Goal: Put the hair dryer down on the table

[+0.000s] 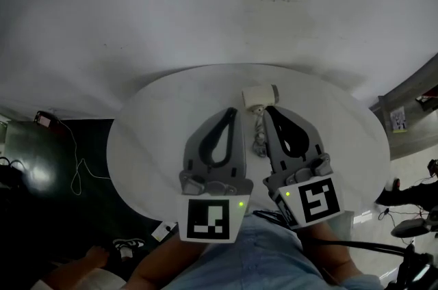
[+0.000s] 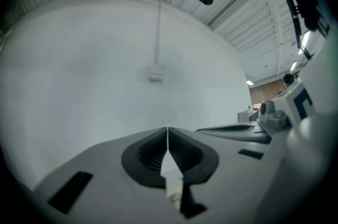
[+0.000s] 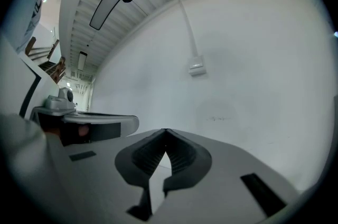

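Note:
A white hair dryer lies on the far part of the round white table. Its cord trails toward me between the two grippers. My left gripper is shut and empty, just left of the dryer. My right gripper is also shut with nothing in it, its tips close beside the dryer's near end. In the left gripper view the left gripper has its jaws met at the tip, against the wall. The right gripper looks the same in its own view. Neither gripper view shows the dryer.
Dark floor lies left of the table, with a loose cable and a small box. A grey piece of furniture stands at the right. A wall socket with a conduit is on the white wall ahead.

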